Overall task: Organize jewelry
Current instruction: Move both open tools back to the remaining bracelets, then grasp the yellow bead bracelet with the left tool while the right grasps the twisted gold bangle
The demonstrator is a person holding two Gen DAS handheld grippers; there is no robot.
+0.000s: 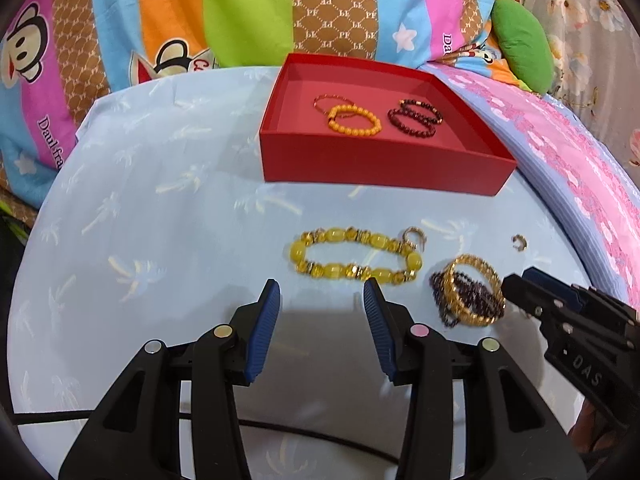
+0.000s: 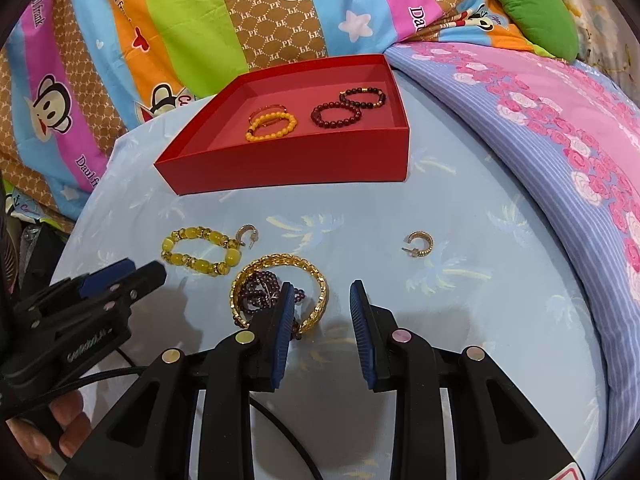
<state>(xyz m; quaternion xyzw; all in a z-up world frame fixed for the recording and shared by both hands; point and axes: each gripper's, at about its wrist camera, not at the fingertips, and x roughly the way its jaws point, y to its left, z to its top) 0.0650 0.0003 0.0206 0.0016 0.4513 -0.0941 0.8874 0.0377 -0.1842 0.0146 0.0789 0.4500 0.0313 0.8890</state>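
Red box [image 1: 380,164] on light-blue cloth: orange bead bracelet [image 1: 354,120], two dark red bead bracelets [image 1: 416,118] inside | yellow bead bracelet [image 1: 356,254], gold bangle [image 2: 280,292] over purple beads [image 2: 260,292], two gold hoop earrings [image 2: 418,242] on cloth | left claw [image 1: 320,300] apart, empty | right claw [image 2: 320,300] apart, left finger over bangle

A pale blue cloth [image 2: 460,208] carries a red box [image 2: 288,168], bracelets [image 2: 200,250] and two earrings [image 2: 419,243].
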